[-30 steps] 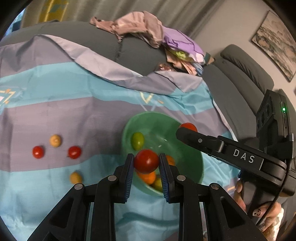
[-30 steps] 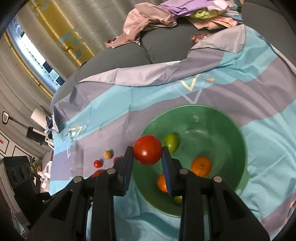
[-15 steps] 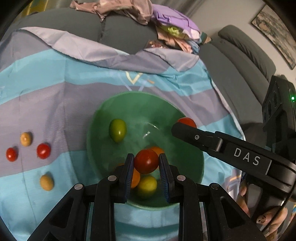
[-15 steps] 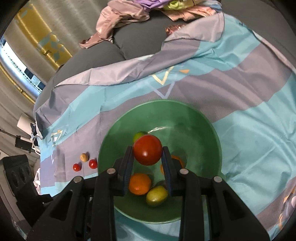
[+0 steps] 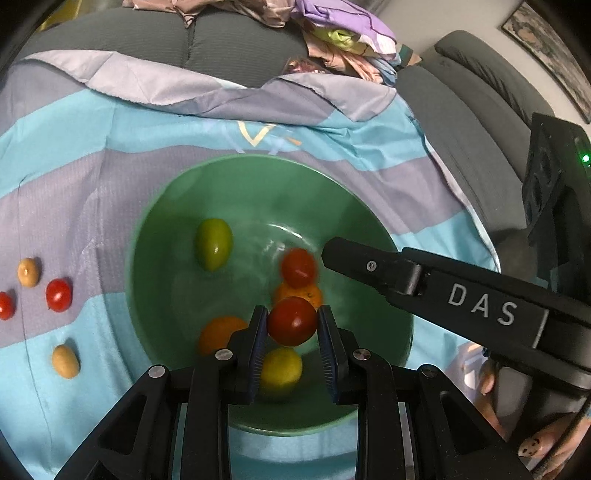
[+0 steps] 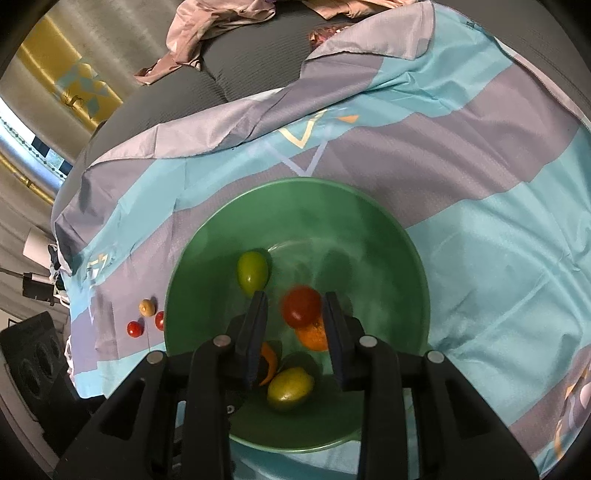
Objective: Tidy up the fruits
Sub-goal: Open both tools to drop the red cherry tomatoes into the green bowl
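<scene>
A green bowl (image 5: 159, 221) sits on the striped cloth and also shows in the right wrist view (image 6: 406, 258). It holds a green fruit (image 5: 213, 243), two oranges (image 5: 218, 332) and a yellow-green fruit (image 5: 280, 371). My left gripper (image 5: 291, 325) is shut on a red tomato (image 5: 291, 320) low over the bowl. My right gripper (image 6: 295, 321) is open over the bowl; a second red tomato (image 6: 301, 307), blurred, is loose between its pads and lies by an orange (image 6: 314, 338). It also shows in the left wrist view (image 5: 298, 267).
Small red tomatoes (image 5: 58, 294) and small yellow fruits (image 5: 65, 361) lie on the cloth (image 5: 110, 129) left of the bowl. Crumpled clothes (image 5: 332, 33) lie on the grey sofa (image 5: 480, 96) behind. The right gripper's body (image 5: 480, 306) reaches over the bowl's right rim.
My right gripper has opened and its red tomato has dropped into the bowl. Both grippers have moved lower and closer over the bowl. The left still holds its tomato.
</scene>
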The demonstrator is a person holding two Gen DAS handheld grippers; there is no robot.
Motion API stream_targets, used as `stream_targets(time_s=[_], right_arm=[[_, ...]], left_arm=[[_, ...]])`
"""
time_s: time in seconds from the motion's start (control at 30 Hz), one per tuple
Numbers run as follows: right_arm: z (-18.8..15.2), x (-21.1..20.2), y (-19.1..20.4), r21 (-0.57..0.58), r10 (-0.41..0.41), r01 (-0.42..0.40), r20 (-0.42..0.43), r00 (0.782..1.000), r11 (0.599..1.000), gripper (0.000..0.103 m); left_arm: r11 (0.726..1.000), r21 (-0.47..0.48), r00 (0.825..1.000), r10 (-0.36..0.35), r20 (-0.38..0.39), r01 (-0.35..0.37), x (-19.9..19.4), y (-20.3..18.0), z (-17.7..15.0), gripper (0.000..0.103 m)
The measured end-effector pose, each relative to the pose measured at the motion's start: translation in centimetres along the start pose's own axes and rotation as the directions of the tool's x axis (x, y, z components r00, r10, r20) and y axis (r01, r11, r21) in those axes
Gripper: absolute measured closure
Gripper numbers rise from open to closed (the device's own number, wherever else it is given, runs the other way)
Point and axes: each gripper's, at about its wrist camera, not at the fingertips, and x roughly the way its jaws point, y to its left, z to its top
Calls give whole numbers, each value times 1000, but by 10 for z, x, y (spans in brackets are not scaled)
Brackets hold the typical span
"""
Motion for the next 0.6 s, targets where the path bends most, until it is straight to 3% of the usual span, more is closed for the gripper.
stream_targets(time_s=[0.37,0.43,0.5,0.57,0.6], right_arm=[[0,3,1,0,-47,47,-5,999,999,70],[0,2,1,2,-57,57,-2,998,998,61],[-1,-1,2,3,-55,55,9,998,998,44],[-1,-4,4,2,-59,59,21,998,998,42],[-1,-7,5,-2,-61,61,30,998,998,42]], left_arm=[[1000,-9,1000,-14,3,14,-1,-3,-1,76],[1000,-2,1000,-22,-6,22,-3,-4,-1,76],[1000,2,1000,-23,6,23,-9,-4,-2,76],[1000,1,1000,-25,16,25,-16,-2,-3,74],[1000,-4,999,-26,20,26,-21,0,-3,66]])
